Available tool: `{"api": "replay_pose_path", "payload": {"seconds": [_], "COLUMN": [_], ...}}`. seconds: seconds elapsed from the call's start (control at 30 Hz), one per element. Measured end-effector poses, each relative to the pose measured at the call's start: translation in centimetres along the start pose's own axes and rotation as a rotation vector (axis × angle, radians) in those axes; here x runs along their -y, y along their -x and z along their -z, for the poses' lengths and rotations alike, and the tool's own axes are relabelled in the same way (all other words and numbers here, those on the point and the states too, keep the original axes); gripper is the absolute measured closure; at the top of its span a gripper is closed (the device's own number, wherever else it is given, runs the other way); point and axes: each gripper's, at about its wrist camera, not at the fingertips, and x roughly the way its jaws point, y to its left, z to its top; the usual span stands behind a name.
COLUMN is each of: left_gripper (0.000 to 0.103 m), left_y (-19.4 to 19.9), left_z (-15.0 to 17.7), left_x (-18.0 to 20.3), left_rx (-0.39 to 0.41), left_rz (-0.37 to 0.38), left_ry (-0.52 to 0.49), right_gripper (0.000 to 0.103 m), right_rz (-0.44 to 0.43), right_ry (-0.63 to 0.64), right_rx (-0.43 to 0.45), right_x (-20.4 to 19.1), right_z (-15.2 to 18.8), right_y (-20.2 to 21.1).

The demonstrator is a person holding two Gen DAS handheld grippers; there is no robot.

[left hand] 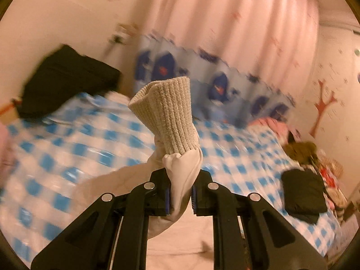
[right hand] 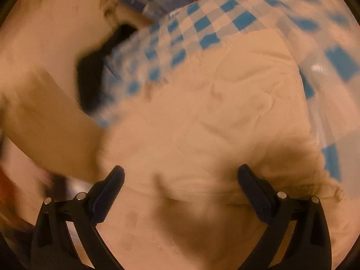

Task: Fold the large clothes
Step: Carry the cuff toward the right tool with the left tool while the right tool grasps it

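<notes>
Above the checked bed (left hand: 74, 148), the left gripper (left hand: 180, 193) angles slightly downward, its jaws clamped on the cream sleeve (left hand: 182, 177) of a large garment, just behind the ribbed cuff (left hand: 166, 114), which stands upright past the fingertips. From the jaws the sleeve trails down toward the near edge of the bed, where the cream garment (right hand: 202, 117) lies spread and wrinkled. Over that garment, the right gripper (right hand: 180, 180) tilts downward with its jaws wide apart and nothing between them. At the bed's far left corner sits a dark folded pile (left hand: 67, 81); another black folded item (left hand: 303, 193) rests near the bed's right edge. Behind the bed hangs a pink curtain (left hand: 236, 29). Both views are blurred.
</notes>
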Motion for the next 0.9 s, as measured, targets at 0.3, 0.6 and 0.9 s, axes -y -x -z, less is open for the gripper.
{"api": "replay_pose_path", "payload": {"seconds": [0.3, 0.6, 0.9], "left_gripper": [0.091, 0.032, 0.015], "left_y": [-14.5, -17.7, -10.4], "left_z": [13.7, 18.4, 10.4], "left_x": [9.6, 13.3, 9.3], "left_rx": [-0.290, -0.518, -0.325], "left_rz": [0.019, 0.109, 0.037], "left_ry": [-0.210, -0.370, -0.352], "right_gripper": [0.006, 0.006, 0.006], "right_rz": [-0.391, -0.507, -0.347], "right_ry": [-0.306, -0.395, -0.300], "right_rx": [0.039, 0.007, 0.034], "right_x": [5.1, 5.8, 4.2], "right_z": [-2.0, -2.3, -3.0], "right_y": [1.7, 1.1, 1.9]}}
